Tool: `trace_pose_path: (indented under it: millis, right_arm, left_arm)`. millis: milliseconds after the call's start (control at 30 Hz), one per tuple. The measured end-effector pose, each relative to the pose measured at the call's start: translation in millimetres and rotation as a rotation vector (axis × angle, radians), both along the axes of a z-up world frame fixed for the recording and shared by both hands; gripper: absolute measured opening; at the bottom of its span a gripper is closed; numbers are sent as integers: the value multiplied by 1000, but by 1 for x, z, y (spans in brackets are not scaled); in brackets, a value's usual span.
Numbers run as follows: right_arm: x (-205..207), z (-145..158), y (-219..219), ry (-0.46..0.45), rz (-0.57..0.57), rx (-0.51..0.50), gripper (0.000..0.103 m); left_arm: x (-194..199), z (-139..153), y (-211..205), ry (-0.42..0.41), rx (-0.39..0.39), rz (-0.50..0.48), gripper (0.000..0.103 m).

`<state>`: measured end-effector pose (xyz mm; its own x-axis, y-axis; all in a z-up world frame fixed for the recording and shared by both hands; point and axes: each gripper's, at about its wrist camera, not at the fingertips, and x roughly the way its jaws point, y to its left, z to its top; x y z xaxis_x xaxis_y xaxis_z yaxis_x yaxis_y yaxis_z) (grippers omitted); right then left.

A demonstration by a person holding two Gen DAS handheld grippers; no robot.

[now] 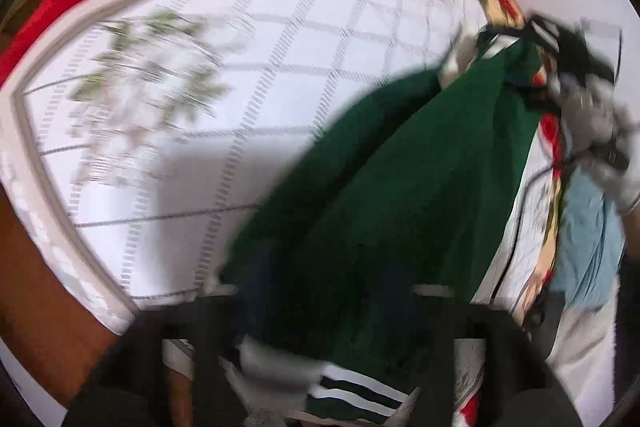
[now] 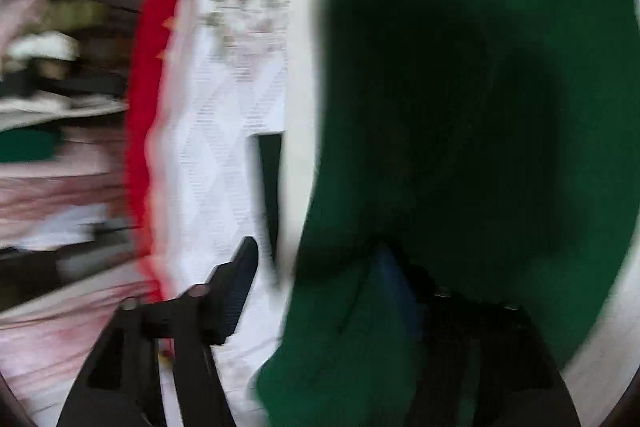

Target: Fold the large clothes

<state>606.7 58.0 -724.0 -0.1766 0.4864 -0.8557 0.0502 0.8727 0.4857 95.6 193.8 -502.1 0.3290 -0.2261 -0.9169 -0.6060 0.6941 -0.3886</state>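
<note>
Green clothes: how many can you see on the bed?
1. One dark green fabric garment with white stripes at its edge, draped over the white quilted bedspread and filling the right wrist view. Blur and folds may hide others.

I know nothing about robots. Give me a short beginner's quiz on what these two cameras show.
1. Multiple choice: what colour is the garment? A green, B blue, C yellow.
2. True or false: the bedspread under it is plain black.
3. Fill in: the garment's trim at the bottom of the left wrist view shows white ____.

Key: 1 A. 2 False, it is white with a grid pattern and leaf prints. 3 stripes.
</note>
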Motion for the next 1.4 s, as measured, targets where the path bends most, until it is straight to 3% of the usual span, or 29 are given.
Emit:
trace_pose_path:
  millis: [33, 167, 267, 367, 467, 500, 533, 600, 800, 833, 933, 967, 1033, 1133, 1233, 1400]
  right_arm:
    - [-1, 2, -5, 25, -10, 72, 68]
    - [-12, 28, -58, 30, -58, 181, 68]
    - [-24, 47, -114, -18, -76, 126, 68]
    - [-31, 50, -171, -77, -80, 21, 68]
    - [-29, 35, -221, -94, -98, -60, 72]
    - [-24, 27, -236, -95, -116, -69, 72]
    - [-17, 18, -247, -92, -133, -67, 72]
    - [-2, -3, -264, -85, -171, -43, 72]
    - [43, -60, -266, -21, -266, 199, 75]
    - [45, -61, -262, -52, -251, 191, 72]
    - [41, -52, -257, -130, -216, 129, 31]
    - [37, -48, -262, -137, -237, 126, 23]
    - [22, -37, -281, -145, -309, 124, 19]
    - [-13, -20, -322, -130, -427, 70, 19]
    - [-76, -1, -397, -43, -582, 2, 19]
    - [-177, 19, -482, 83, -555, -135, 26]
  left_arm:
    - [-7, 4, 4, -13, 5, 22, 99]
    - [-45, 27, 21, -13, 98, 127, 99]
    - [-57, 28, 5, 12, 117, 141, 99]
    - [-45, 11, -33, 84, 167, 56, 99]
    - [-27, -27, -51, 211, 364, -1, 99]
    - [-23, -38, -51, 239, 372, -1, 101]
    - [-22, -56, -41, 264, 332, 27, 101]
    - [-21, -66, -27, 260, 274, 78, 102]
    - [-9, -45, -15, 285, 302, 97, 102]
    - [-8, -39, -14, 287, 305, 108, 102]
    - [-15, -18, -15, 275, 307, 165, 102]
    - [-20, -9, -17, 274, 319, 187, 102]
    - [-25, 1, -20, 275, 327, 217, 101]
    - [-41, 17, -30, 252, 328, 261, 101]
    - [-51, 26, -37, 221, 320, 284, 101]
    - [-43, 10, -43, 199, 281, 290, 101]
